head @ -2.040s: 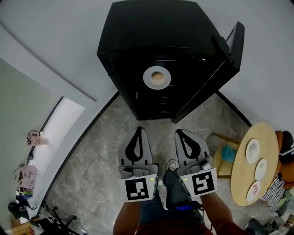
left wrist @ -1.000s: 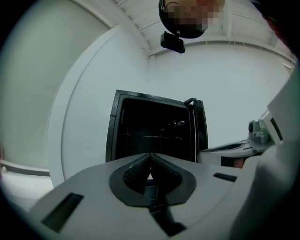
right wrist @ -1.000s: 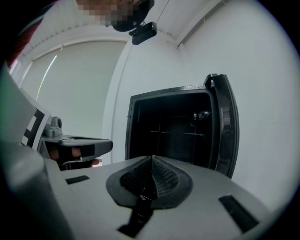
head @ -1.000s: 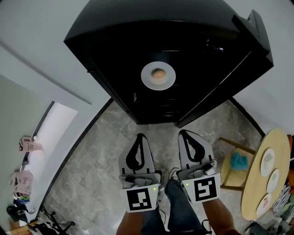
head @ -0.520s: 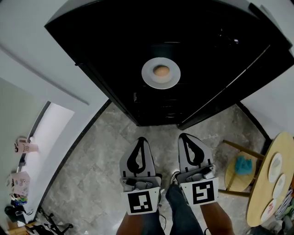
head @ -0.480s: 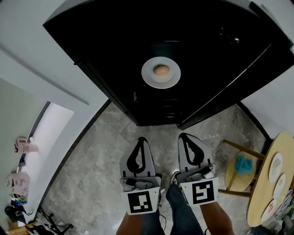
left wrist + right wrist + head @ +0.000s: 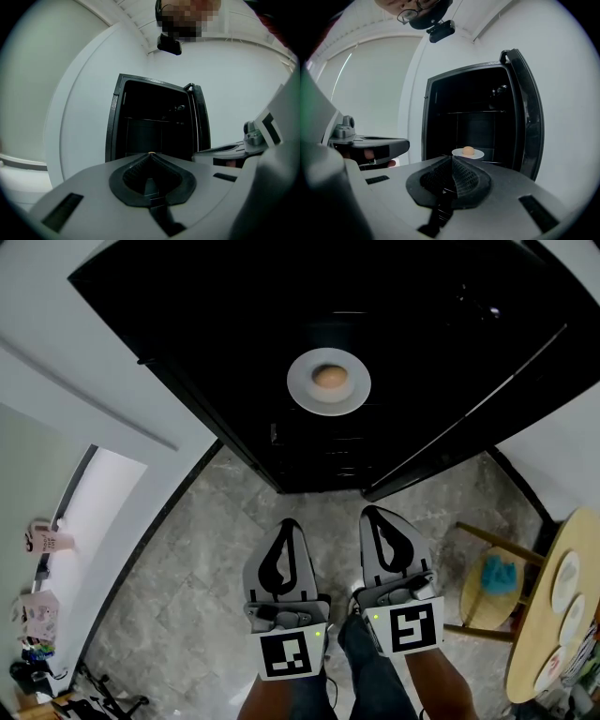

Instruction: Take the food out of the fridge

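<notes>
Left gripper and right gripper: fingers clenched tip to tip, grasping nothing. Both point level at the open fridge, well short of it. The food lies on a white plate inside. Release the fingers before reaching in. Grasp the plate's near rim and hold it level, or the food may roll.
</notes>
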Motion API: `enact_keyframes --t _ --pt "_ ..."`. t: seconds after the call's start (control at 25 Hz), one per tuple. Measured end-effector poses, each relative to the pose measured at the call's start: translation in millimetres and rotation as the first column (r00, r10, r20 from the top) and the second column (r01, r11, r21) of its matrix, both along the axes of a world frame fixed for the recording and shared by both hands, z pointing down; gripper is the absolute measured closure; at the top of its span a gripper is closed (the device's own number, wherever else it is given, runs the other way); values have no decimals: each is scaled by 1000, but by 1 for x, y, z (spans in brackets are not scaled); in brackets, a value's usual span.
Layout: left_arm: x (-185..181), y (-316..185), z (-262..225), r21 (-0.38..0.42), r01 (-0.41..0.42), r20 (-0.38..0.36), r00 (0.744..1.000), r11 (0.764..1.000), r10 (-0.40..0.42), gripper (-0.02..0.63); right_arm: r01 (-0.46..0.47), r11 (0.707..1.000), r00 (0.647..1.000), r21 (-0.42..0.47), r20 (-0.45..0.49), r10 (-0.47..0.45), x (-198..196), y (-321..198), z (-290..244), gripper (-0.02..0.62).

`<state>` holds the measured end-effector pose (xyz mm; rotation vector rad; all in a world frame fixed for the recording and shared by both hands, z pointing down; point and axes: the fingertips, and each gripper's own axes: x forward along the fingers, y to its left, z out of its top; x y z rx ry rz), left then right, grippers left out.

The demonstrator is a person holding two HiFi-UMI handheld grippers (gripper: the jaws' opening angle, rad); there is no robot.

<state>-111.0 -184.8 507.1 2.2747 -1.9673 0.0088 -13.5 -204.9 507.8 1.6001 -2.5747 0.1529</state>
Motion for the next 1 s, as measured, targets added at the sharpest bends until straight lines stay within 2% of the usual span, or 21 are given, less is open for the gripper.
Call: enact_keyframes --t 0.2,0.8,1.0 --pt "-1 -1 1 -3 3 6 1000 1000 -3 592 26 1000 998 -12 -56 -27 1 -4 10 575" --pt "-4 10 11 -20 8 19 1000 1000 -8 592 10 999 998 -41 -54 -12 -1 -19 23 574" --pt "-5 14 11 -23 9 19 1000 1000 -9 592 -8 1000 999 -20 -49 7 -7 -29 22 574"
